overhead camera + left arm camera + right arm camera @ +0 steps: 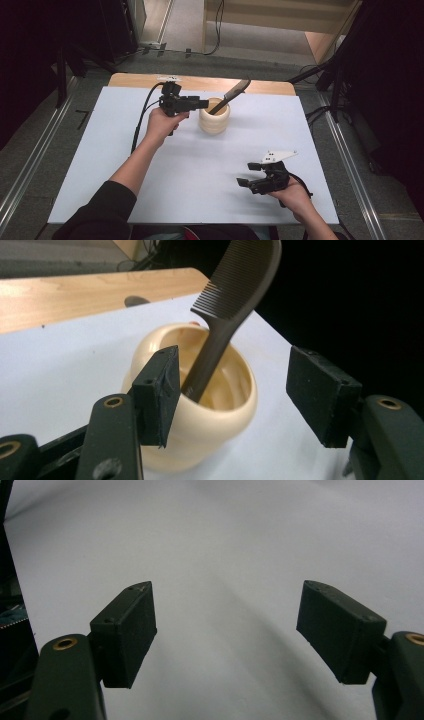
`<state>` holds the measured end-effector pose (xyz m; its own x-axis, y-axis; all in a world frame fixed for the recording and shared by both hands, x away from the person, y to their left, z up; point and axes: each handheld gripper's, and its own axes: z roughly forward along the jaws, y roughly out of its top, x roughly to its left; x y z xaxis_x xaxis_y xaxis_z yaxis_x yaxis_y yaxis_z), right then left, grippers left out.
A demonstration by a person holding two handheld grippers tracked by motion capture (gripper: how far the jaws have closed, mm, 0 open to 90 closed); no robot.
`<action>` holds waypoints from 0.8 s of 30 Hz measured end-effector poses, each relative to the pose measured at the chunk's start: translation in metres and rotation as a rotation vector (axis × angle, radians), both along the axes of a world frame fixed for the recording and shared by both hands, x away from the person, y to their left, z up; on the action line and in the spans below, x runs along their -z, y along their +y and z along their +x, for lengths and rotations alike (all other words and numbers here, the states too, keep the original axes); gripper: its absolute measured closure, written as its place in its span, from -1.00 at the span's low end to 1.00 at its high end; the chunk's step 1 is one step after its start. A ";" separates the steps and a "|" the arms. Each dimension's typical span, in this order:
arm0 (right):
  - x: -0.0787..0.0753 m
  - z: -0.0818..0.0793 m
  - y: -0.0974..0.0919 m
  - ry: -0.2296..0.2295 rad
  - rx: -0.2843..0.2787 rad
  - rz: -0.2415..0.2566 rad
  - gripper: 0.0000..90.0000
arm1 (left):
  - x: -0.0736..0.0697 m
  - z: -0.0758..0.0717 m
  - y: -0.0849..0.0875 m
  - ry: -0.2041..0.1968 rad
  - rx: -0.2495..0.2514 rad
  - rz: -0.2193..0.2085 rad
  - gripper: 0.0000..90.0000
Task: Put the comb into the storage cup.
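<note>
Closest to me in the high view are my two forearms, coming in from the bottom edge, the left one in a dark sleeve. Under them I have the table (100,165), covered by a pale sheet with a strip of bare wood along its far edge. My left gripper (204,104) is at the far middle of the table, pointing level at the cream cup (214,120) and just beside its rim. In the left gripper view its jaws stand wide apart with the cup between and beyond them; the left pad sits in front of the cup's rim, and I cannot tell whether it touches. Neither pad presses on anything, so this gripper has hold of nothing. My right gripper (248,173) is low over the sheet near the right front corner, well apart from the cup; the right gripper view shows its jaws spread wide with bare sheet between them. The dark comb (231,94) stands in the cup, handle down inside, leaning on the rim, its toothed end tilted up and away to the far right.
</note>
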<state>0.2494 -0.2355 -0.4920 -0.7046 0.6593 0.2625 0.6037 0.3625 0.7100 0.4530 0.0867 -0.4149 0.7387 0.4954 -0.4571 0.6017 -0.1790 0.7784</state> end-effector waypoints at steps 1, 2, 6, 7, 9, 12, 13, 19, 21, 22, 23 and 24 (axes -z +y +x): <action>0.000 0.001 0.000 -0.002 -0.001 0.000 -0.51 | -0.001 -0.002 0.004 0.002 0.004 0.001 -0.15; 0.000 0.001 0.000 -0.002 -0.001 0.000 -0.51 | -0.001 -0.002 0.004 0.002 0.004 0.001 -0.16; 0.000 0.002 0.001 -0.002 -0.004 0.000 -0.51 | -0.002 -0.008 0.014 0.017 0.012 0.002 -0.16; 0.000 0.002 0.002 0.000 -0.004 -0.003 -0.51 | -0.002 -0.010 0.015 0.016 0.015 0.005 -0.16; 0.001 0.002 0.002 0.003 -0.003 -0.004 -0.51 | -0.001 -0.013 0.019 0.020 0.014 0.003 -0.16; 0.001 0.002 0.001 0.000 -0.001 -0.005 -0.51 | 0.002 -0.018 0.025 0.030 0.029 0.018 -0.20; 0.000 0.002 0.001 0.002 0.002 -0.003 -0.51 | 0.003 -0.020 0.026 0.032 0.030 0.018 -0.20; 0.001 0.002 0.003 0.004 0.002 -0.009 -0.51 | 0.007 -0.026 0.031 0.044 0.044 0.029 -0.20; 0.000 0.001 0.003 0.002 0.004 -0.010 -0.51 | 0.009 -0.028 0.032 0.056 0.051 0.028 -0.20; 0.000 0.001 0.003 0.002 0.005 -0.012 -0.51 | 0.010 -0.029 0.033 0.059 0.055 0.032 -0.20; 0.000 0.001 0.003 0.002 0.005 -0.012 -0.51 | 0.012 -0.030 0.034 0.058 0.052 0.032 -0.20; 0.000 0.001 0.003 0.001 0.004 -0.011 -0.51 | 0.013 -0.032 0.034 0.060 0.054 0.035 -0.20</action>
<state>0.2499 -0.2322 -0.4920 -0.7019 0.6648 0.2557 0.6055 0.3679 0.7057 0.4213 0.1212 -0.4276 0.7365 0.4720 -0.4845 0.6359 -0.2388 0.7339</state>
